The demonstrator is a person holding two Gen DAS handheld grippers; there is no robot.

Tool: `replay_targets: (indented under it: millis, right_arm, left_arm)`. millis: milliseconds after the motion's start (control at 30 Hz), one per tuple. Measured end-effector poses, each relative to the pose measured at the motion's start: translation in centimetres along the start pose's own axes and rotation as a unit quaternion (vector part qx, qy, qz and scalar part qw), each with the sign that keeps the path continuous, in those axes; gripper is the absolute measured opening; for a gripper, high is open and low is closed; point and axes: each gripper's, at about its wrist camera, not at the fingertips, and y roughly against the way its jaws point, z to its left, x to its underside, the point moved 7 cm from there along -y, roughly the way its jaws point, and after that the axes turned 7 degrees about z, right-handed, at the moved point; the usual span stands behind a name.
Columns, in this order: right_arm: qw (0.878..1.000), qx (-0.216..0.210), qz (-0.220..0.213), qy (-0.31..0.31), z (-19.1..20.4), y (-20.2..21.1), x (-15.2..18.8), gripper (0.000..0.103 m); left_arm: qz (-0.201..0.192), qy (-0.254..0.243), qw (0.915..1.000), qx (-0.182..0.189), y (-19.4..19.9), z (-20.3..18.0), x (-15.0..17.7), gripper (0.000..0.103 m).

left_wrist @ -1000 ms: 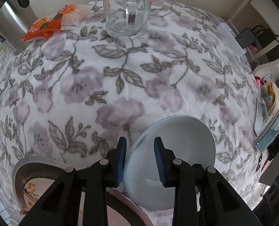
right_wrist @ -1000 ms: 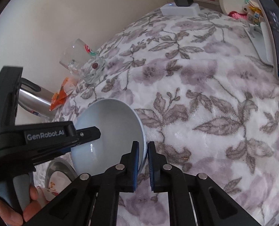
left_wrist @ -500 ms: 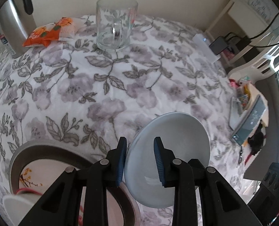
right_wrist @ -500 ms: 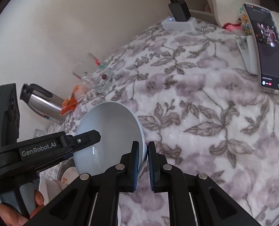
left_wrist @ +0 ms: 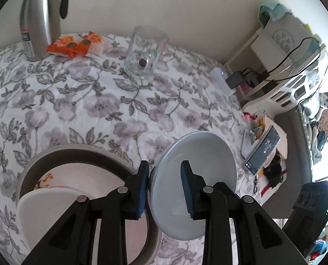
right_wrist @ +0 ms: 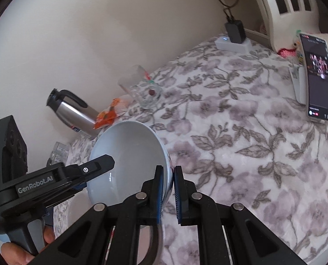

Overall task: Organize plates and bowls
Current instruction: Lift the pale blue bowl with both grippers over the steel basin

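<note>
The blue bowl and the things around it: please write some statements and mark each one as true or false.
1. Both tools hold the blue bowl: left tool, right tool. True.
2. The bowl rests flat on the floral cloth. False: it is tilted, held off the cloth.
3. The glass mug lies on its side. False: it stands upright.
4. An orange packet lies beside the steel flask. True.
5. The phone screen is lit. True.

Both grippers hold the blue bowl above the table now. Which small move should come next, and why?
Probably carry the blue bowl sideways over the white bowl in the round tray. Left gripper and right gripper pinch opposite rims, and it hangs beside the tray.
</note>
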Motion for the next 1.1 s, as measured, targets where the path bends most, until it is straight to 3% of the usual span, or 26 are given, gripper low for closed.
replay_targets:
  millis: [500, 1100]
  right_arm:
    - [0.997, -0.013, -0.002, 0.07, 6.1, 1.1, 1.8, 0.01]
    - [0.991, -0.027, -0.002, 0.131, 12.9, 1.6, 4.2, 0.01]
  left_arm:
    - [-0.062, 0.032, 0.9972, 0.027, 6.1, 3.9, 2.7, 0.031]
    - [-0.123, 0.077, 0.9876, 0.06, 11.9, 9.1, 5.2, 0.031]
